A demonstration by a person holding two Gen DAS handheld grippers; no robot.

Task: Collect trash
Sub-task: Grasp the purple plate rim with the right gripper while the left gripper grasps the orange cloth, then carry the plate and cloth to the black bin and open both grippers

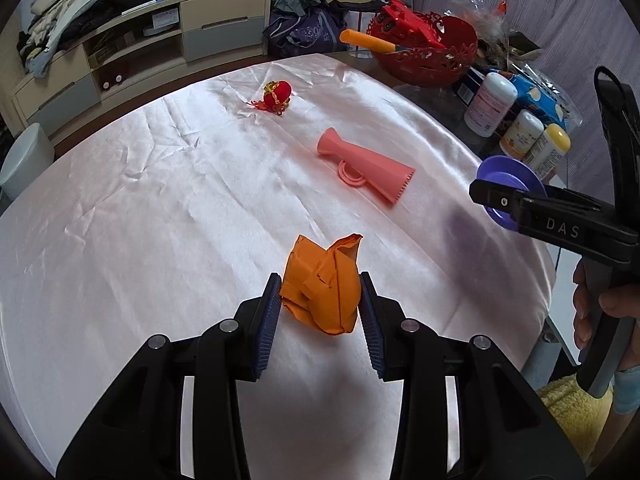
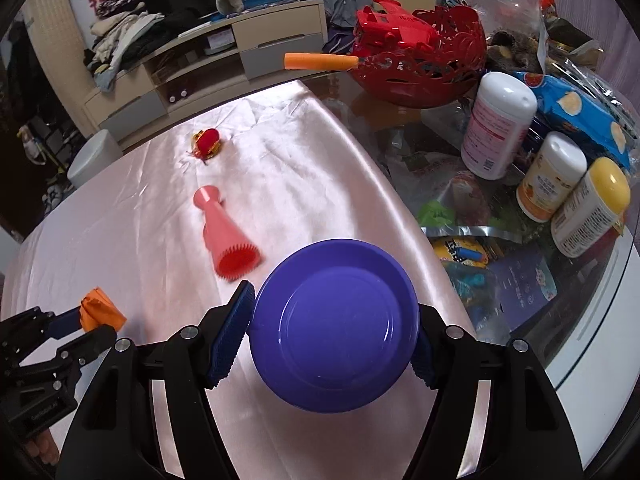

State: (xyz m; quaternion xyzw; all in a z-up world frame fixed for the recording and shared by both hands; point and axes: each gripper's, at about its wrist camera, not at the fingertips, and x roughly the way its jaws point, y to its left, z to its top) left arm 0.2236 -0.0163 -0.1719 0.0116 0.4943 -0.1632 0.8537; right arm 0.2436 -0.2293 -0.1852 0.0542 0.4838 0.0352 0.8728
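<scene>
A crumpled orange paper wad (image 1: 320, 284) is pinched between the blue pads of my left gripper (image 1: 320, 280), just above the pink satin cloth (image 1: 160, 200). In the right wrist view the same paper wad (image 2: 100, 310) shows at the lower left in the left gripper (image 2: 86, 322). My right gripper (image 2: 334, 300) is shut on a round purple plate (image 2: 336, 328), with a pad on each side of its rim. From the left wrist view, the purple plate (image 1: 508, 170) and the right gripper (image 1: 504, 200) sit at the right edge, with a hand below them.
A pink toy horn (image 1: 364, 168) and a small red ornament (image 1: 276, 96) lie on the cloth. Beyond its right edge stand a red basket (image 2: 420, 60), several bottles (image 2: 496, 124) and snack bags. A white bin (image 1: 24, 160) stands on the floor at the left.
</scene>
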